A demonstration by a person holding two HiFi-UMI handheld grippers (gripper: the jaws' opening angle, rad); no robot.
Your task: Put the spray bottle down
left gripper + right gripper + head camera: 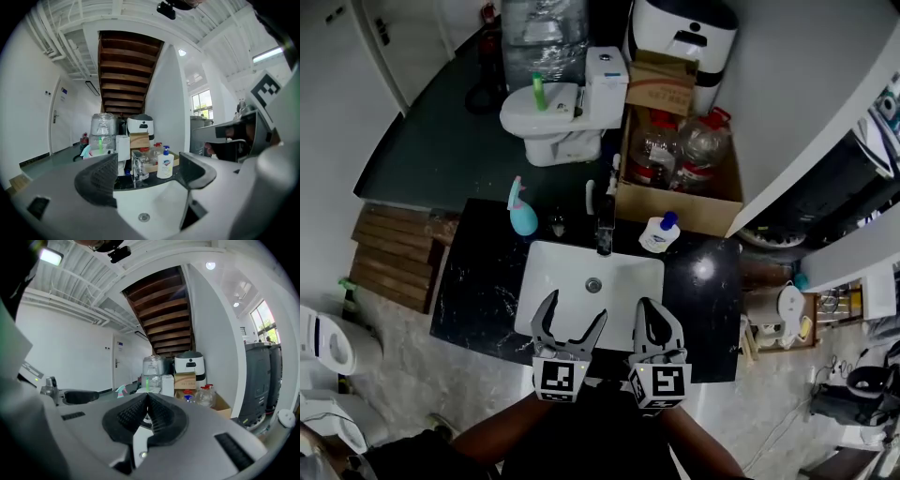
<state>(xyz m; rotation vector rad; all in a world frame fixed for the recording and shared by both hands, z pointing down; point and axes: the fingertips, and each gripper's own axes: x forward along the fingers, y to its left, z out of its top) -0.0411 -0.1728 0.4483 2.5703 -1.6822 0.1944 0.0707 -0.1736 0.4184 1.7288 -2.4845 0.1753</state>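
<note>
A teal spray bottle (523, 208) stands upright on the back left of the black countertop (478, 281), with no gripper touching it; in the right gripper view the spray bottle (121, 390) shows small, far off on the left. Both grippers hover at the front edge of the white sink (553, 272). My left gripper (576, 307) is open, its jaws (147, 176) spread wide with nothing between them, facing the faucet (137, 169). Beside it, my right gripper (654, 305) is shut and empty, its pads (140, 413) pressed together.
A white soap pump bottle (659, 232) stands right of the faucet (605, 230). Behind the counter are a toilet (553, 112), a cardboard box of bottles (712, 211) and a white appliance (680, 33). A wooden pallet (394, 253) lies at the left, a kettle (787, 305) at the right.
</note>
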